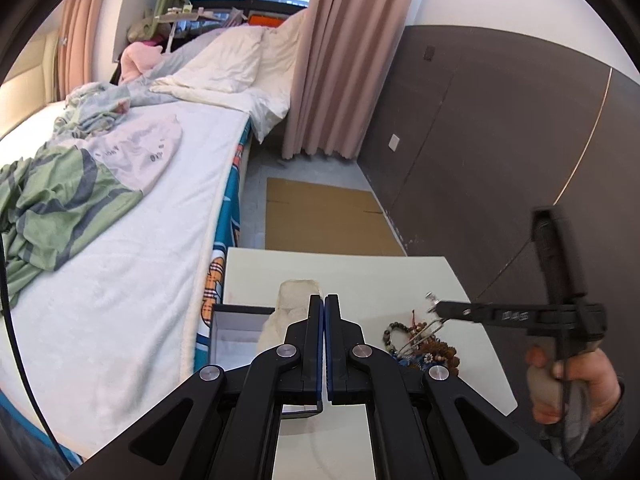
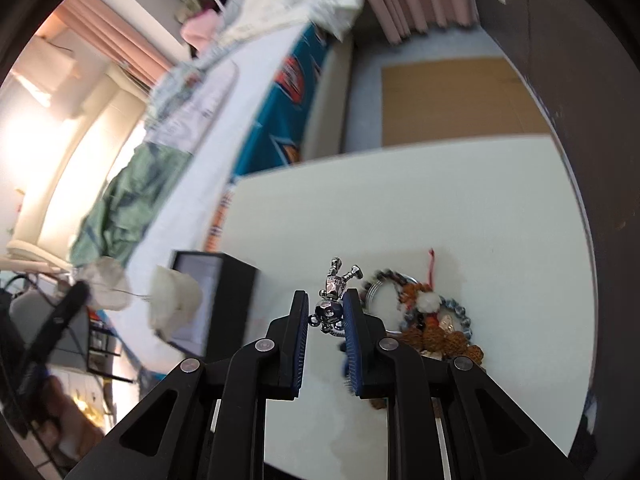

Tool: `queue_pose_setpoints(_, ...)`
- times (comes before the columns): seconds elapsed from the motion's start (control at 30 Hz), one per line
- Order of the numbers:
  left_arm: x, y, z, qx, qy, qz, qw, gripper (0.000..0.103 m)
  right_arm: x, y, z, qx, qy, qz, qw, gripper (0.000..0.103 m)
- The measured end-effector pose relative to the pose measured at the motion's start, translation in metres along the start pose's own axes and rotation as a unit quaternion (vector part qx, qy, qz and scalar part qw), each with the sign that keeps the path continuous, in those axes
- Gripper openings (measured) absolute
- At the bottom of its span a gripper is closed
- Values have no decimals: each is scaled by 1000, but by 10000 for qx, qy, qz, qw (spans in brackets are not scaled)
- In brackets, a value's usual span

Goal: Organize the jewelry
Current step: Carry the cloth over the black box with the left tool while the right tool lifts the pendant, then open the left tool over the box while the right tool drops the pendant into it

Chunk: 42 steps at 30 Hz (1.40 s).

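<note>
right wrist: right tongs (image 2: 326, 312) grip silver charm (image 2: 333, 286); left tongs (image 1: 324, 304) shut, empty; no legible writing.

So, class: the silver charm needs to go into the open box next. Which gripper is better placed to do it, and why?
The right gripper: its pads already pinch the silver charm above the jewelry pile. The left gripper is shut and empty, though it hovers nearer the open box.

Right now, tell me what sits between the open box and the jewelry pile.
Bare white table there in the right wrist view, apart from the right gripper, clamped on a silver charm, between box and pile.
</note>
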State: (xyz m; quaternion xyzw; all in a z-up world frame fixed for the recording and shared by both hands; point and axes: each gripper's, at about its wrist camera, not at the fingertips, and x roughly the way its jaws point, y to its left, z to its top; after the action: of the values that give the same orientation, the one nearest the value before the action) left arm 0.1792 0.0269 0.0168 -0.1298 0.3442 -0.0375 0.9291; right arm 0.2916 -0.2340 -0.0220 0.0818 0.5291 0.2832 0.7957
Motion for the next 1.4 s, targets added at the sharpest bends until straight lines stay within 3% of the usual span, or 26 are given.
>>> queue_pose_setpoints(0.37, -33, 10, 18, -27, -404, 98, 9991, 0, -70, 61, 13, -452, -843, 401, 9946, 18)
queue_pose_setpoints(0.77, -59, 19, 29, -71, -726, 202, 9971, 0, -132, 118, 31, -866, -1623, 731, 9802, 14)
queue_pose_setpoints(1.07, -77, 33, 33, -160, -905, 307, 9953, 0, -148, 169, 44, -1244, -1839, 1041, 9695, 14)
queue_pose_setpoints(1.4, -81, 50, 28, -281, -903, 394, 9947, 0, -117, 192, 47, -1389, -1620, 1207, 9695, 14)
